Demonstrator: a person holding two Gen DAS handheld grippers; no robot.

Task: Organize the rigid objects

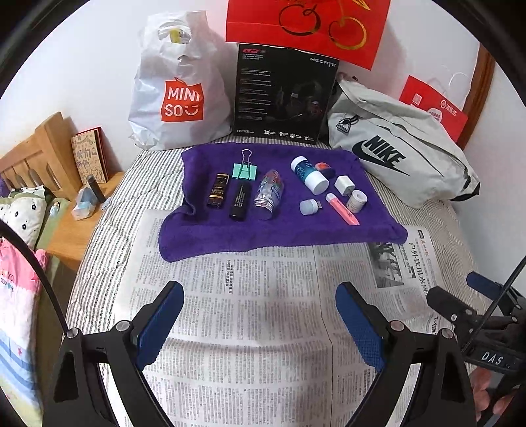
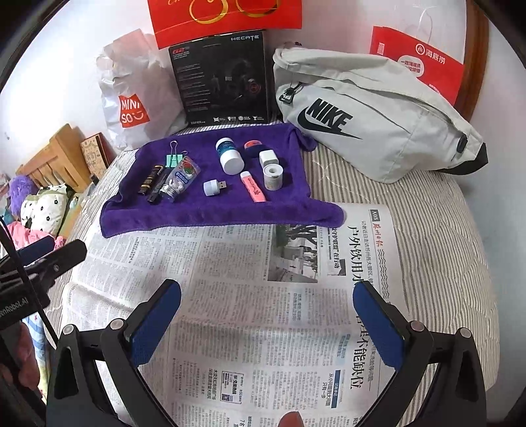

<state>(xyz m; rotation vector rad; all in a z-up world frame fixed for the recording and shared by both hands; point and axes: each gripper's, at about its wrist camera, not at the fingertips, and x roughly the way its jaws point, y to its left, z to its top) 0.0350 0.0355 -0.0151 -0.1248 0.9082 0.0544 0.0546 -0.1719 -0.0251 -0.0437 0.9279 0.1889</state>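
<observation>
A purple towel [image 1: 279, 226] [image 2: 210, 213] lies on the bed and carries several small items. On its left are a teal binder clip [image 1: 244, 170], a dark gold-lettered tube [image 1: 217, 190], a black tube [image 1: 240, 201] and a clear pill bottle [image 1: 269, 193]. On its right are a white-capped bottle [image 1: 309, 174] [image 2: 229, 155], a white USB plug [image 2: 213, 188], a pink highlighter [image 2: 252, 186], a tape roll [image 2: 273, 177] and a white cube [image 2: 269, 158]. My left gripper [image 1: 259, 295] and right gripper [image 2: 267, 294] are open and empty over the newspaper [image 1: 263, 328], short of the towel.
Behind the towel stand a white Miniso bag [image 1: 177, 88], a black headset box [image 1: 282, 95], a grey Nike pouch [image 1: 401, 154] and red paper bags [image 1: 305, 26]. A wooden bedside shelf [image 1: 65, 213] with small things is at the left. The striped bed cover [image 2: 443, 246] surrounds the newspaper.
</observation>
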